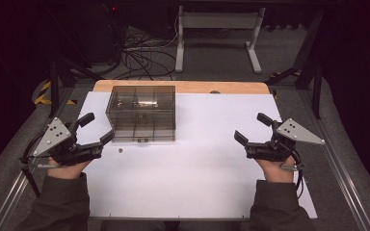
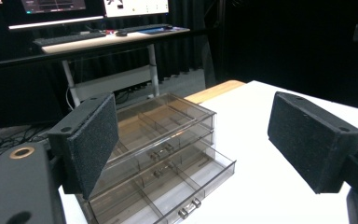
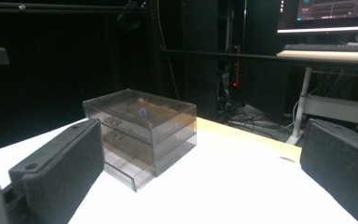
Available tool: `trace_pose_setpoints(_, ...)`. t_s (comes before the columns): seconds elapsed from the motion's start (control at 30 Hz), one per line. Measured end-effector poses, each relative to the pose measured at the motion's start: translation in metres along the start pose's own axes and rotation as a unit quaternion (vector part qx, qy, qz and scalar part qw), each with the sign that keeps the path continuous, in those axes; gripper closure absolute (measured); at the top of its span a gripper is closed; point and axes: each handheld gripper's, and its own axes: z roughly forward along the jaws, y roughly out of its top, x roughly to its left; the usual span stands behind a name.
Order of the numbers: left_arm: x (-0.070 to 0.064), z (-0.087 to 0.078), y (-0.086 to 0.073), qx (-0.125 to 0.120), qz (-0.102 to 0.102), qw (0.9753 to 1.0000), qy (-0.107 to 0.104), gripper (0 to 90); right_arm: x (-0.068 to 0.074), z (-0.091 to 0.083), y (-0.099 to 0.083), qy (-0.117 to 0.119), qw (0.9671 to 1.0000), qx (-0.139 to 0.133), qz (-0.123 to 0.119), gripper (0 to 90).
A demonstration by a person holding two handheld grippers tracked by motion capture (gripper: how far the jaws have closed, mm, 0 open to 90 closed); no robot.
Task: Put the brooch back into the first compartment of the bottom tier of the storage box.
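A smoky clear plastic drawer box (image 1: 142, 113) stands on the white table top (image 1: 197, 168), left of centre toward the back. Its bottom drawer (image 2: 168, 196) is pulled out a little; the two drawers above it sit in. A tiny round thing (image 1: 120, 150) lies on the table just in front of the box. My left gripper (image 1: 98, 127) is held open beside the box's front left corner, with nothing between its pads (image 2: 93, 140). My right gripper (image 1: 251, 127) hovers open over the right side of the table, well away from the box (image 3: 140, 130).
A wooden strip (image 1: 183, 86) runs along the table's far edge. Beyond it are a white desk frame (image 1: 217, 38) and loose cables (image 1: 139, 57) on the floor. A desk with a keyboard (image 2: 70, 38) and monitors stands farther off. Metal rails (image 1: 339, 168) flank the table.
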Motion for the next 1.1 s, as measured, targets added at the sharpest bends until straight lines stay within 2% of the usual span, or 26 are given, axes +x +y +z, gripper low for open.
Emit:
trace_pose_setpoints(0.17,0.001,0.000,-0.002,0.003,0.001,1.0000,0.005,17.2,0.000,0.002,-0.002,0.001,1.0000,0.004,0.000,0.4)
trace_pose_setpoints(0.3,0.001,0.004,-0.006,0.020,0.001,0.9996,0.019,18.1,0.000,0.001,-0.002,-0.002,1.0000,0.005,0.000,0.4)
trace_pose_setpoints(0.53,0.004,0.009,-0.013,0.036,-0.006,0.9988,0.032,23.6,0.000,0.000,-0.002,-0.005,1.0000,0.005,-0.001,0.5)
trace_pose_setpoints(0.8,0.005,0.013,-0.019,0.054,-0.007,0.9977,0.040,29.9,0.001,-0.001,-0.002,-0.008,1.0000,0.005,-0.001,0.6)
trace_pose_setpoints(1.1,0.007,0.018,-0.026,0.070,-0.013,0.9964,0.046,31.5,0.001,-0.002,-0.002,-0.009,0.9999,0.004,-0.003,0.6)
